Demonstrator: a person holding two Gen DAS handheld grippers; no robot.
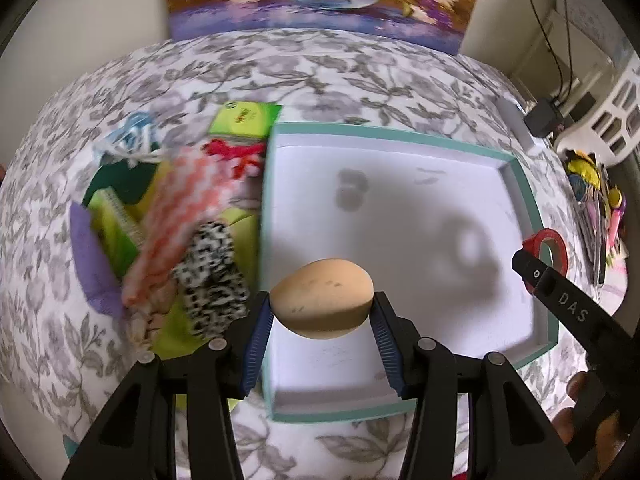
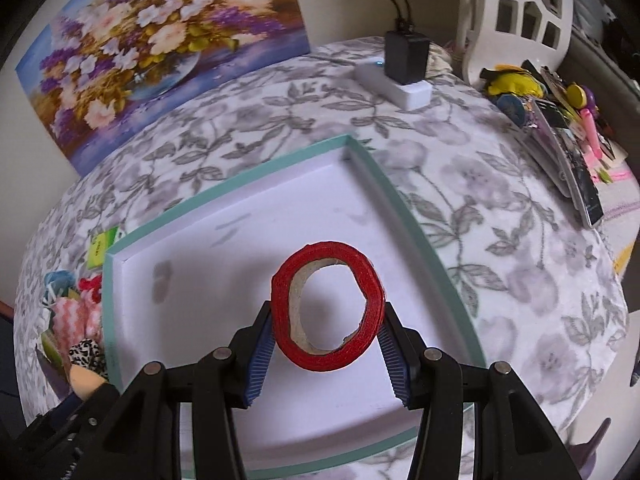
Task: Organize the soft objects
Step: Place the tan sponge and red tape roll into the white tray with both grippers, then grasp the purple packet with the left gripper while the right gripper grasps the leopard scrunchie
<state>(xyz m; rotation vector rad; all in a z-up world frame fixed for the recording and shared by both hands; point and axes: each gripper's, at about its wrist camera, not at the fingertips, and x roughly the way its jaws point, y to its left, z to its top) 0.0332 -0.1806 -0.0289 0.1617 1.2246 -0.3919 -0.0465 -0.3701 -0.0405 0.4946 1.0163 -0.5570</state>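
My left gripper [image 1: 322, 306] is shut on a tan egg-shaped sponge [image 1: 322, 302] and holds it above the near left part of a white tray with a teal rim [image 1: 524, 184]. My right gripper [image 2: 328, 320] is shut on a red tape ring [image 2: 328, 306] above the same tray [image 2: 384, 184]. The right gripper and ring also show at the right in the left wrist view [image 1: 546, 252]. A pile of soft things lies left of the tray: a pink-and-white zigzag cloth [image 1: 176, 220], a black-and-white spotted cloth [image 1: 212, 280], a red yarn piece [image 1: 232, 154] and a purple cloth [image 1: 92, 264].
The table has a grey floral cloth [image 2: 500, 208]. A flower painting [image 2: 152, 48] leans at the back. A black charger on a white block [image 2: 404, 68], a white basket [image 2: 524, 4] and a heap of small items [image 2: 560, 128] stand at the far right.
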